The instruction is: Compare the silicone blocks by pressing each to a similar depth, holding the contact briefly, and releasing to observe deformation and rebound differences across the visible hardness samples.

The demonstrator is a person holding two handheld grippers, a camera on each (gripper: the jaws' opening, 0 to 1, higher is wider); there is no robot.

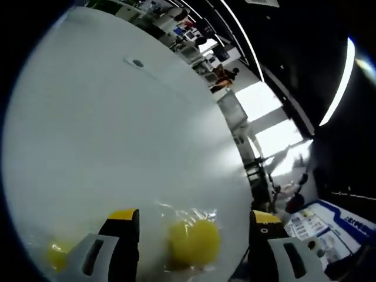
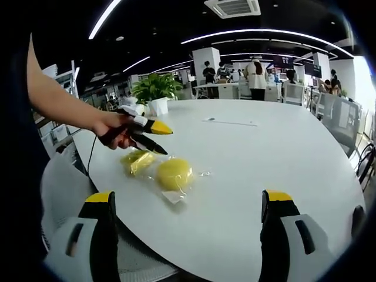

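White, round and glossy, the large table (image 2: 247, 158) stands in an open-plan office with ceiling light strips, and people stand at desks in the background.

Left gripper (image 1: 194, 226): black jaws with yellow tips, spread wide apart and holding nothing. In the right gripper view it (image 2: 154, 136) appears held in a person's hand (image 2: 114, 130), its yellow-tipped jaws parted and poised just above the samples without visible contact.

Right gripper (image 2: 191, 205): black, yellow-tipped jaws set wide apart, gripping nothing, near the table edge and well short of the samples.

Task items: a round yellow silicone block in a clear plastic wrapper (image 2: 174, 174) lies on the table, seen between the left gripper's jaws in the left gripper view (image 1: 195, 241). A second, smaller yellow silicone block in clear wrapping (image 2: 136, 160) lies just beside it, directly under the left gripper's tips; in the left gripper view it (image 1: 56, 255) sits beyond the left jaw.

Surroundings: a green potted plant in a white pot (image 2: 155, 93) stands at the far table edge. A small round dark grommet (image 1: 137, 62) is set in the tabletop.
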